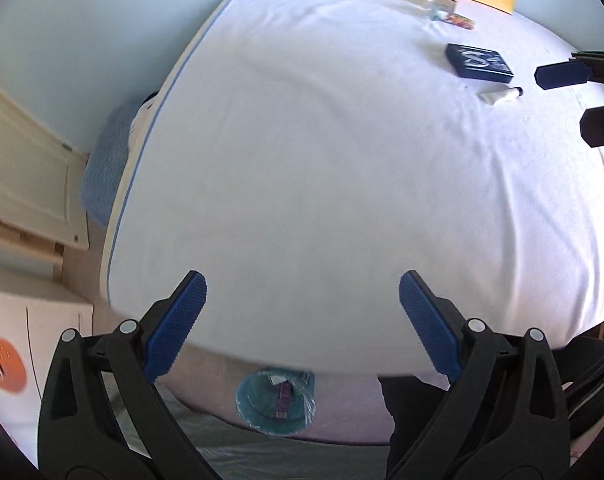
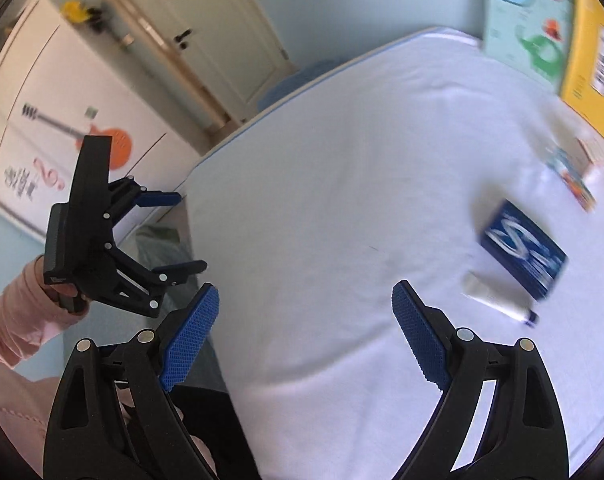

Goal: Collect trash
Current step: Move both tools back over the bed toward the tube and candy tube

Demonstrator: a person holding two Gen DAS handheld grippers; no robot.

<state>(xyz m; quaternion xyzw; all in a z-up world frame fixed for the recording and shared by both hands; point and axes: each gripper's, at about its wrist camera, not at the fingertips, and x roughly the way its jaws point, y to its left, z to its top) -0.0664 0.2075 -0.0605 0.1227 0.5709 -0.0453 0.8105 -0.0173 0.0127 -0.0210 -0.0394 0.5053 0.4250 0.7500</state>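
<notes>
1. Left gripper [image 1: 302,316] and right gripper [image 2: 305,324]: jaws spread, empty.
2. Lined bin [image 1: 276,404] on the floor beside the bed: some trash inside.
3. Remaining on the sheet [image 1: 321,160]: blue box [image 2: 521,254], small tube [image 2: 497,296], wrappers [image 2: 573,178].

left claw [image 1: 302,292]: spread wide, holding nothing | right claw [image 2: 305,300]: likewise

matt, softly creased cloth sheet [image 1: 302,140] (the tongs' [image 1: 302,320] pads [image 1: 174,328] are ribbed blue plastic), glossy cardboard box [image 1: 479,61].
</notes>
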